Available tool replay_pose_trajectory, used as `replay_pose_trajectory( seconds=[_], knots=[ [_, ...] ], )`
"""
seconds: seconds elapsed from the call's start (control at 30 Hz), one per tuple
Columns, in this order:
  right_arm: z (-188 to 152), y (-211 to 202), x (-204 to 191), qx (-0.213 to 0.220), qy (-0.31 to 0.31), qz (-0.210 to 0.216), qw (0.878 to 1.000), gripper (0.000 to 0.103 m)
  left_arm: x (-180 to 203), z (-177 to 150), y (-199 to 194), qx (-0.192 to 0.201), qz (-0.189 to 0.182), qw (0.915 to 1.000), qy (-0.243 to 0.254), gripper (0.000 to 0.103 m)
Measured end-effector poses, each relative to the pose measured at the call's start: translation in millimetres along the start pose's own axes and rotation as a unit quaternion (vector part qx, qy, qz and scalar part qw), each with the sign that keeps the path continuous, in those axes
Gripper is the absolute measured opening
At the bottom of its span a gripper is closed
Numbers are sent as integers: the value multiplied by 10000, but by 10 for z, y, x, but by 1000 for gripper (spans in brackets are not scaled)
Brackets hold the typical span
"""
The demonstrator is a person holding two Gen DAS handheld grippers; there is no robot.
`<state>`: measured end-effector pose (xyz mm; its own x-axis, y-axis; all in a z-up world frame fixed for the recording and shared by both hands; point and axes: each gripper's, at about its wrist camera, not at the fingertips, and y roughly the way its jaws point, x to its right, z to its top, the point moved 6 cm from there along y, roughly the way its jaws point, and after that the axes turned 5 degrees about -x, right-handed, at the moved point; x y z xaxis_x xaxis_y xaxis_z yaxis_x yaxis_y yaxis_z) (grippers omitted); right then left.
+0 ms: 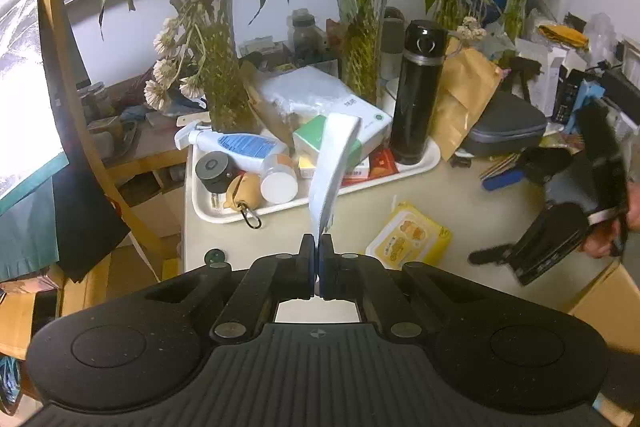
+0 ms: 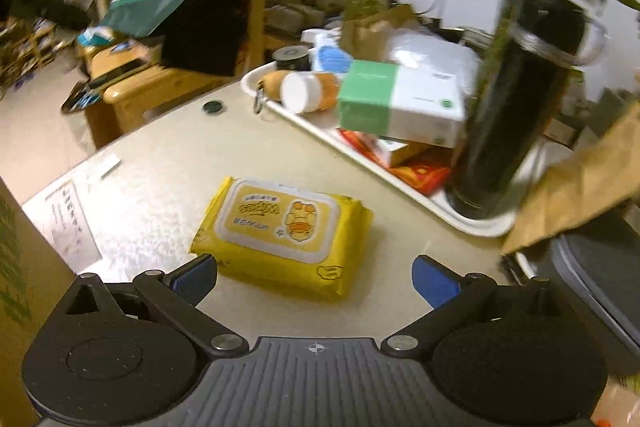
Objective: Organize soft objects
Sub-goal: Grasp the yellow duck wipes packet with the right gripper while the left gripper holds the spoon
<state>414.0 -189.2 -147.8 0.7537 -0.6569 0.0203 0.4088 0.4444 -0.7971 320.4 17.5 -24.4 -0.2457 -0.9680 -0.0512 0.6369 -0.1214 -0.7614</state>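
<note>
My left gripper is shut on a flat white and pale-blue soft pack, held upright above the table in front of the white tray. A yellow wet-wipes pack lies flat on the beige table; it also shows in the left wrist view. My right gripper is open and empty just above the near end of the wipes pack, its blue pads on either side. The right gripper shows at the right of the left wrist view.
The tray holds a black flask, a green and white box, a spray bottle, a white-capped jar and a black round tin. Plant vases stand behind. A brown paper bag, a grey case and a wooden chair are nearby.
</note>
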Motion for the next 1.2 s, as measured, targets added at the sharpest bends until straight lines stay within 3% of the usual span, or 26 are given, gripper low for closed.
replay_pose_trajectory(
  seconds=[0.23,0.57,0.97,1.1,1.2],
  knots=[
    [63,297,-132,-125,-692,101,9975,103,45,0,54,-72,-26,10000,47,2],
    [78,805,-333,-415,-1917,-452,9795,103,88,25,107,-119,-87,9999,86,2],
    [360,1084,-185,-162,-1215,-213,9922,103,144,16,176,-227,-43,9996,161,2],
    [332,1145,-92,-310,-743,69,9967,102,139,11,198,-266,-14,9995,169,2],
    [274,1182,-125,-691,-680,218,9951,101,142,12,203,-280,-23,9995,169,2]
  ],
)
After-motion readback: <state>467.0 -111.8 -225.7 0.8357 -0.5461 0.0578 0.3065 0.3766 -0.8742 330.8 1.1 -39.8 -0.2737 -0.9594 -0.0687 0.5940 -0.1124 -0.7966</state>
